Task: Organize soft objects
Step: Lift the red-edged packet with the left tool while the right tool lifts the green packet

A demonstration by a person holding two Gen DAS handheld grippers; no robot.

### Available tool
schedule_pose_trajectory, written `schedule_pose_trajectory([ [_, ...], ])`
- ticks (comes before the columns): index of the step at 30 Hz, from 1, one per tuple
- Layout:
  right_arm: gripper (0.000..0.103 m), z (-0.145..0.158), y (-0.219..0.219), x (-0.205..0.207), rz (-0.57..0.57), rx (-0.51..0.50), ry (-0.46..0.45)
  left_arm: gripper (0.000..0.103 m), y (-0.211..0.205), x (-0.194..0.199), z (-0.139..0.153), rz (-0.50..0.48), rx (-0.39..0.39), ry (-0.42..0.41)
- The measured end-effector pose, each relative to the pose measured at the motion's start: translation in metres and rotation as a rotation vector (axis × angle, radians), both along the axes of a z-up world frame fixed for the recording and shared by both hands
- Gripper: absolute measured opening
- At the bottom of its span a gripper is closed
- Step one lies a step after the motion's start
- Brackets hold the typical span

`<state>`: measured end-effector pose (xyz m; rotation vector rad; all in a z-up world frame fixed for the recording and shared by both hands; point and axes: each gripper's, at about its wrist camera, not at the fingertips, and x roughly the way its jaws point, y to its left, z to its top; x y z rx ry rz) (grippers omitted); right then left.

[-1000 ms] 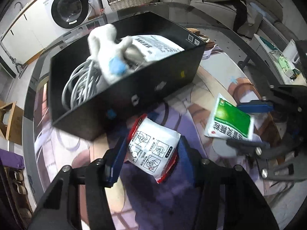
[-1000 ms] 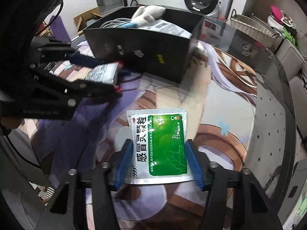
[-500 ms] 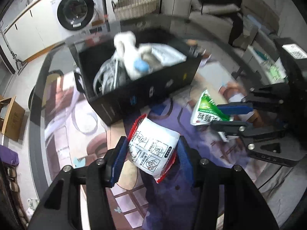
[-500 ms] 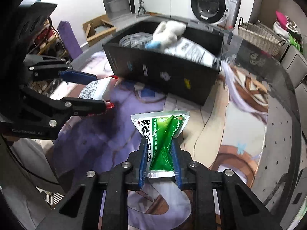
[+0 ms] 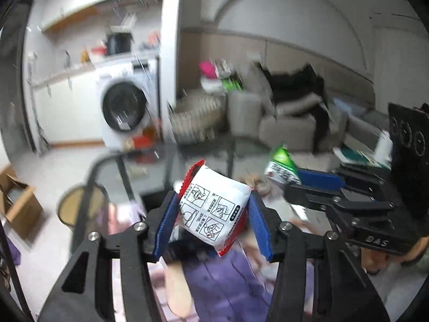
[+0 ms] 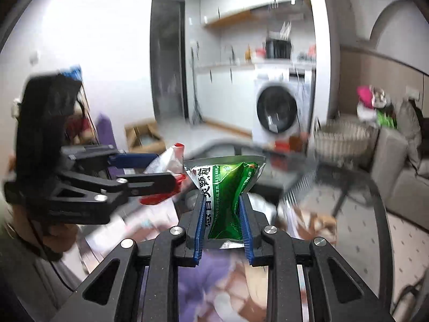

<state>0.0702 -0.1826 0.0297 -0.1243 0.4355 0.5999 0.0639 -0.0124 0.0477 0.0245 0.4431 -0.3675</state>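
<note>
My left gripper (image 5: pixel 213 209) is shut on a white pouch with red edges (image 5: pixel 213 212) and holds it up in the air. My right gripper (image 6: pixel 222 201) is shut on a green and silver sachet (image 6: pixel 226 187), squeezed narrow between the blue pads (image 6: pixel 199 214). Each gripper shows in the other's view: the right one (image 5: pixel 316 179) with the sachet (image 5: pixel 281 166) to the right, the left one (image 6: pixel 150 169) with the pouch (image 6: pixel 166 166) to the left. The black box is hidden; both views are blurred.
The printed purple mat (image 5: pixel 228 289) on the glass table (image 5: pixel 161 158) lies below the grippers. Beyond stand a washing machine (image 5: pixel 124 107), a wicker basket (image 6: pixel 343 136), a grey sofa (image 5: pixel 289 123) and a cardboard box (image 5: pixel 18 204) on the floor.
Both grippers have lifted and tilted up with their packets, so the views now look across the room and the black box has dropped out of sight. The right gripper's hold stays tight.
</note>
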Motion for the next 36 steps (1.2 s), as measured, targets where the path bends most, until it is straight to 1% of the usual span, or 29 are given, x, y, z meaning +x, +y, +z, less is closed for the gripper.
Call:
schedule_pose_trajectory([
  [2, 0.023, 0.009, -0.004, -0.008, -0.023, 0.023, -0.049, 0.052, 0.002, -0.004, 0.006, 0.042, -0.005, -0.060],
  [4, 0.023, 0.015, -0.010, -0.013, -0.033, 0.069, -0.083, 0.052, 0.005, -0.010, 0.011, 0.083, 0.006, -0.119],
  [6, 0.023, 0.018, -0.012, -0.015, -0.052, 0.082, -0.108, 0.052, 0.007, -0.012, 0.012, 0.102, 0.014, -0.146],
  [10, 0.023, 0.021, -0.016, -0.018, -0.078, 0.095, -0.138, 0.052, 0.017, -0.005, 0.012, 0.104, -0.011, -0.130],
  [15, 0.023, 0.024, -0.020, -0.021, -0.095, 0.107, -0.145, 0.052, 0.022, -0.008, 0.013, 0.113, -0.023, -0.127],
  [19, 0.023, 0.023, -0.021, -0.017, -0.096, 0.108, -0.146, 0.052, 0.016, -0.019, 0.015, 0.115, -0.027, -0.139],
  [31, 0.023, 0.020, -0.020, -0.016, -0.099, 0.108, -0.142, 0.052, 0.016, -0.021, 0.017, 0.121, -0.039, -0.155],
  [36, 0.023, 0.020, -0.015, -0.011, -0.101, 0.107, -0.136, 0.052, 0.018, -0.014, 0.019, 0.133, -0.048, -0.150],
])
